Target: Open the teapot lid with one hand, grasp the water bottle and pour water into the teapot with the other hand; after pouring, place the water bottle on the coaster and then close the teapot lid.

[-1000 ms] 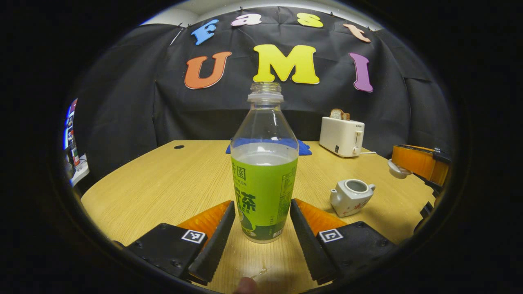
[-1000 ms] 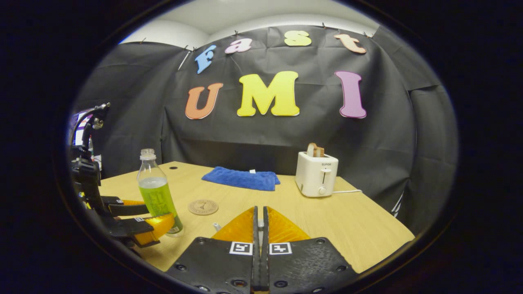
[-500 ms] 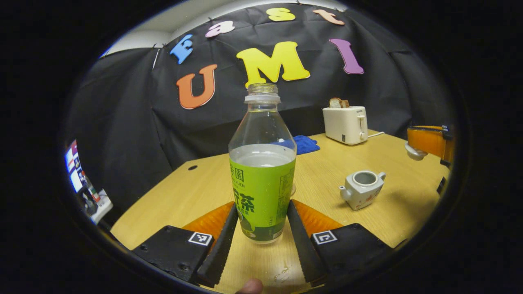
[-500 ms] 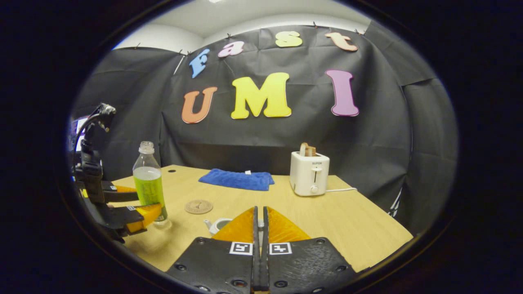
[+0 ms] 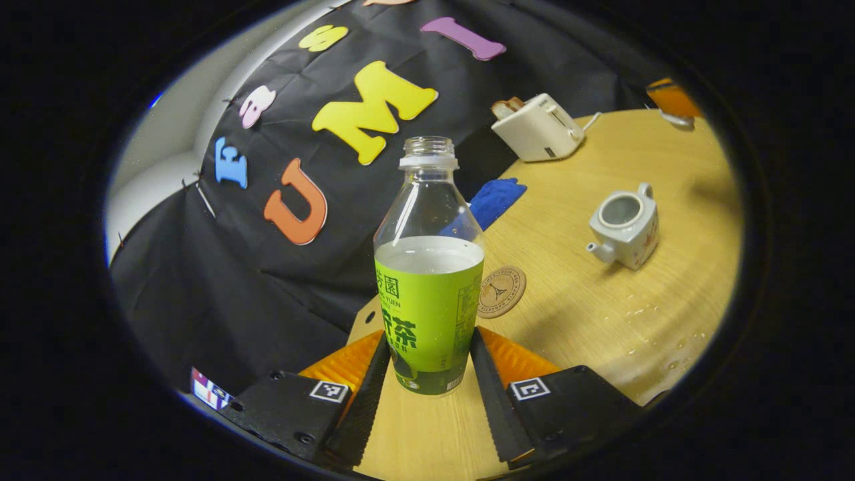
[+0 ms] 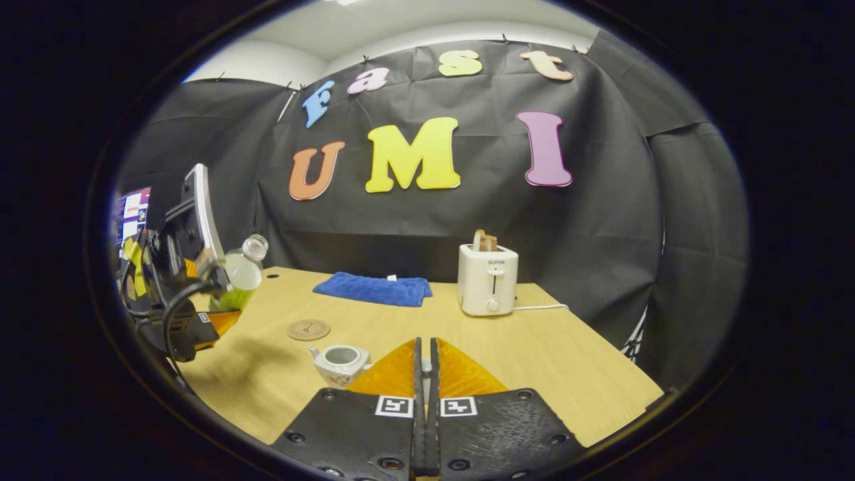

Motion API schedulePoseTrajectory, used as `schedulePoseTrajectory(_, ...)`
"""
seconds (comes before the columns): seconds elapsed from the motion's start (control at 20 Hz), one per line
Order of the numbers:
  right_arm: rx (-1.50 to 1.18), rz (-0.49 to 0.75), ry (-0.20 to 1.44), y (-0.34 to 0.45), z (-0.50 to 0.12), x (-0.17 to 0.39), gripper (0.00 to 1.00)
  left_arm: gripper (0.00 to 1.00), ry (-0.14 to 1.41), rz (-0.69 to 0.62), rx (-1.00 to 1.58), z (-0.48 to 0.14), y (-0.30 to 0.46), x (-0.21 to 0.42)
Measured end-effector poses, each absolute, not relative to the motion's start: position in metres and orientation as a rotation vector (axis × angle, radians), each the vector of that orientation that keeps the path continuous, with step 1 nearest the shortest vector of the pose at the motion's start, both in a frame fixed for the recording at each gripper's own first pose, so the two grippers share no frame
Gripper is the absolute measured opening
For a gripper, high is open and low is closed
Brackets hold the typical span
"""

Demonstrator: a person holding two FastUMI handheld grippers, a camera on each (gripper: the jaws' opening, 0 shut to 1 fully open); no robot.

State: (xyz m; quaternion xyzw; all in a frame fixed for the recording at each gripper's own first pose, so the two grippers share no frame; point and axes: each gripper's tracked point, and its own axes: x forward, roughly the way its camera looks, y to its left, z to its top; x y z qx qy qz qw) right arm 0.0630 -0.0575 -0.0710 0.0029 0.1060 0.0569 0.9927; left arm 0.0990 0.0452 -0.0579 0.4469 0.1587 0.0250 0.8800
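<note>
A clear water bottle (image 5: 429,267) with a green label and no cap sits between the fingers of my left gripper (image 5: 429,341), which is shut on its lower half. In the right gripper view the bottle (image 6: 239,275) is off the table and leans toward the right, held by the left gripper (image 6: 200,321). The white teapot (image 5: 624,224) stands open on the table, right of the round coaster (image 5: 501,292). My right gripper (image 6: 425,344) is shut, with a bit of the white lid (image 6: 425,365) between its fingers, above and right of the teapot (image 6: 338,364). The coaster (image 6: 308,329) lies bare.
A white toaster (image 6: 487,287) with bread and a folded blue cloth (image 6: 374,288) stand at the back of the wooden table (image 6: 548,361). Water drops (image 5: 658,321) lie on the wood near the teapot. Farther off in the left gripper view is the right gripper (image 5: 671,100).
My left gripper has closed on the bottle, lifted it off the table and tilted it toward the teapot. The right gripper stayed shut and drifted slightly.
</note>
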Motion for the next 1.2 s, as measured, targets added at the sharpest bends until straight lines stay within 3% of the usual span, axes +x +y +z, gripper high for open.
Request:
schedulePoseTrajectory(0.55, 0.028, 0.096, 0.242, -0.092, -0.093, 0.057, 0.0, 0.72, 0.356, -0.036, 1.465, -0.057, 0.022, 0.108)
schedulePoseTrajectory(1.2, 0.043, 0.086, 0.244, -0.107, -0.102, 0.056, 0.0, 0.72, 0.355, -0.049, 1.773, -0.045, 0.006, 0.12)
